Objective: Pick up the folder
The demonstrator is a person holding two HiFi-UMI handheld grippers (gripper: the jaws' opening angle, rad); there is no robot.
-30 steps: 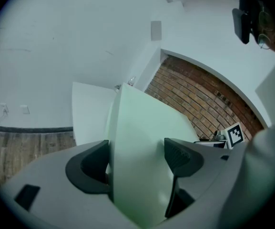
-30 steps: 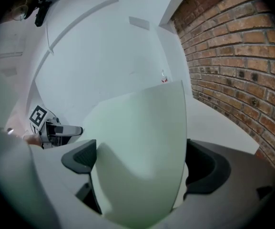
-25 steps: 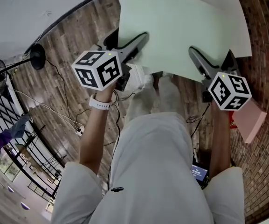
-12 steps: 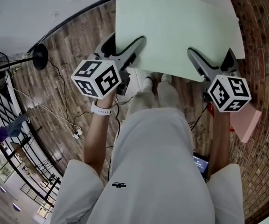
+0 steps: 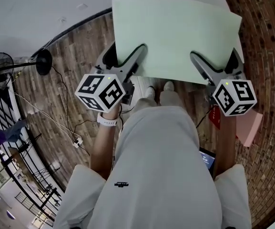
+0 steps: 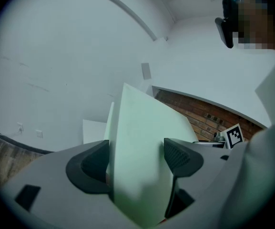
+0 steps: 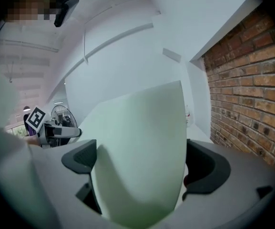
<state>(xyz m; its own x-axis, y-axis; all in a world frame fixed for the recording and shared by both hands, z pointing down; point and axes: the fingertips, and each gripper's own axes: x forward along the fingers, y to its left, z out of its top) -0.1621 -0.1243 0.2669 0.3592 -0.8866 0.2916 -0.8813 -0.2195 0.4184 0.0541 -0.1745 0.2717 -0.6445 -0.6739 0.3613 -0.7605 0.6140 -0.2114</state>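
The pale green folder (image 5: 175, 32) hangs in the air in front of me, above the wood floor, held by its near edge. In the head view my left gripper (image 5: 124, 54) is shut on its near left corner and my right gripper (image 5: 214, 58) is shut on its near right part. The left gripper view has the folder (image 6: 142, 147) standing between the two dark pads (image 6: 180, 156) of the left gripper (image 6: 137, 159). The same sheet (image 7: 142, 147) fills the gap of the right gripper (image 7: 142, 163) in the right gripper view, bowed slightly. Its far edge is free.
Wood plank floor (image 5: 75, 51) lies below, with a black fan base (image 5: 44, 61) and trailing cables (image 5: 66, 123) at the left. A brick wall (image 5: 270, 46) runs along the right, with a pink pad (image 5: 249, 125) and a small red item (image 5: 215, 116) beside it. White wall behind.
Both grippers have carried the folder a little to the left and away from my body. It now lies squarer across the view, and the grip is unchanged.
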